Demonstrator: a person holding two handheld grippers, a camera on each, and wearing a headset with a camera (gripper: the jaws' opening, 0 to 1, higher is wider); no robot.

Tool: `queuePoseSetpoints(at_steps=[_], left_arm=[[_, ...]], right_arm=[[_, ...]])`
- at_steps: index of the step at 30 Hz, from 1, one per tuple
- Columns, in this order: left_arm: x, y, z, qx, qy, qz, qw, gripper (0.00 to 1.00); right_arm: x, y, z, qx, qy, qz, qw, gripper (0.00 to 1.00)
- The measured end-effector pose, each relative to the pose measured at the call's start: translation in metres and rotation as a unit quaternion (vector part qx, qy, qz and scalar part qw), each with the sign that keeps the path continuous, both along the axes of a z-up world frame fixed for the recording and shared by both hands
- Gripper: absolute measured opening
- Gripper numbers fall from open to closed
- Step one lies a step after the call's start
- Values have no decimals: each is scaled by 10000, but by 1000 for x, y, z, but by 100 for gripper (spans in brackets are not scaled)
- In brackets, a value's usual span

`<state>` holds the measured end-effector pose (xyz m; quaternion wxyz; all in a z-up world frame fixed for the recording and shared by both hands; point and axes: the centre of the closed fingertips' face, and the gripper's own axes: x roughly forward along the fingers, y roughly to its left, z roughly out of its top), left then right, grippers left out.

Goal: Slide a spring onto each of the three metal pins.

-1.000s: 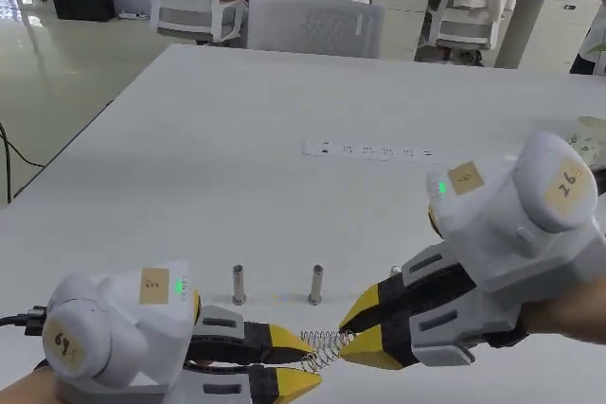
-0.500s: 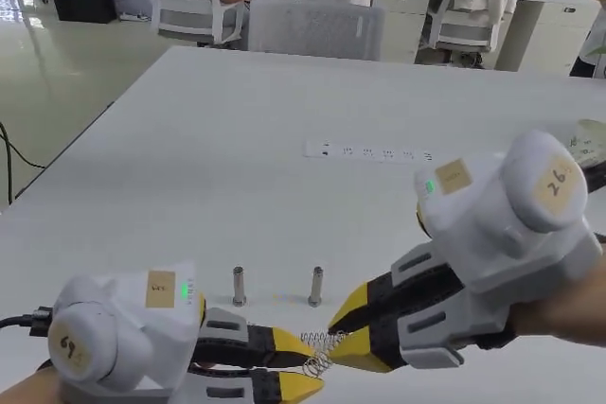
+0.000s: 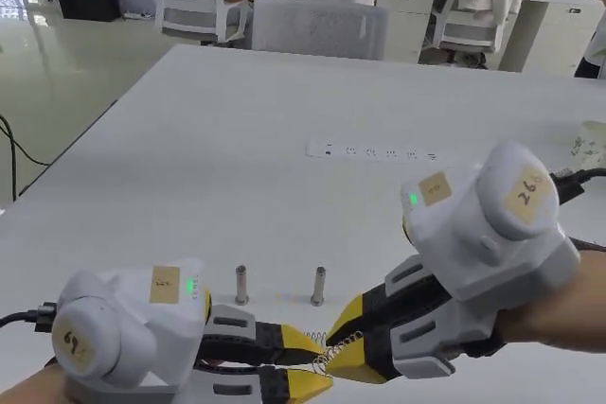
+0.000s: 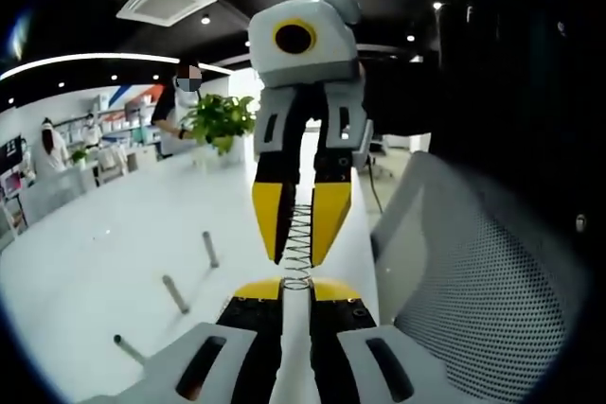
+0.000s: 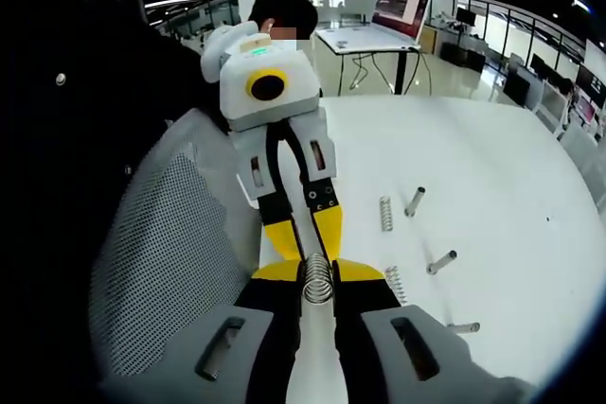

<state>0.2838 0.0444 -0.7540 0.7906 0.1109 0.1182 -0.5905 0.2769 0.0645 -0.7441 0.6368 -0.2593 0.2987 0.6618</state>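
**Desk:** Which step?

**Operator:** The first spring. My left tongs (image 3: 308,371) and right tongs (image 3: 343,340) both pinch one spring (image 3: 336,347), low at the counter's (image 3: 237,167) near edge.

**Desk:** Next?

**Operator:** One side lets go, then I line the bore up over the left pin (image 3: 241,284). The power strip (image 3: 369,151) lies far off, so the path looks open.

The white-and-yellow left gripper (image 3: 305,373) and white-and-yellow right gripper (image 3: 350,347) meet tip to tip (jaws nearly closed), each pinching one thin coiled metal spring (image 3: 334,346).
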Motion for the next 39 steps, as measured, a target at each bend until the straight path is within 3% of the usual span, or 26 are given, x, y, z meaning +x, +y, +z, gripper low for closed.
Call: queuePoseSetpoints(at_steps=[10, 16, 19, 24, 35, 39], left_arm=[[0, 0, 1, -10, -24, 8, 10000, 2], [3, 2, -2, 5, 96, 104, 9999, 4], [5, 3, -3, 5, 105, 185, 9998, 15], [8, 8, -1, -61, 121, 302, 9995, 21], [17, 29, -10, -26, 324, 719, 9969, 45], [16, 36, -10, -180, 434, 810, 9956, 55]], right_arm=[[0, 0, -4, -83, 55, -2, 9999, 9], [2, 0, -4, -165, 51, -16, 9999, 9], [4, -1, -3, -172, 22, -24, 9998, 9], [8, -4, -3, -206, -40, -51, 9998, 9], [20, -17, -4, -342, -132, -208, 9991, 9], [25, -22, -4, -389, -156, -266, 9988, 9]])
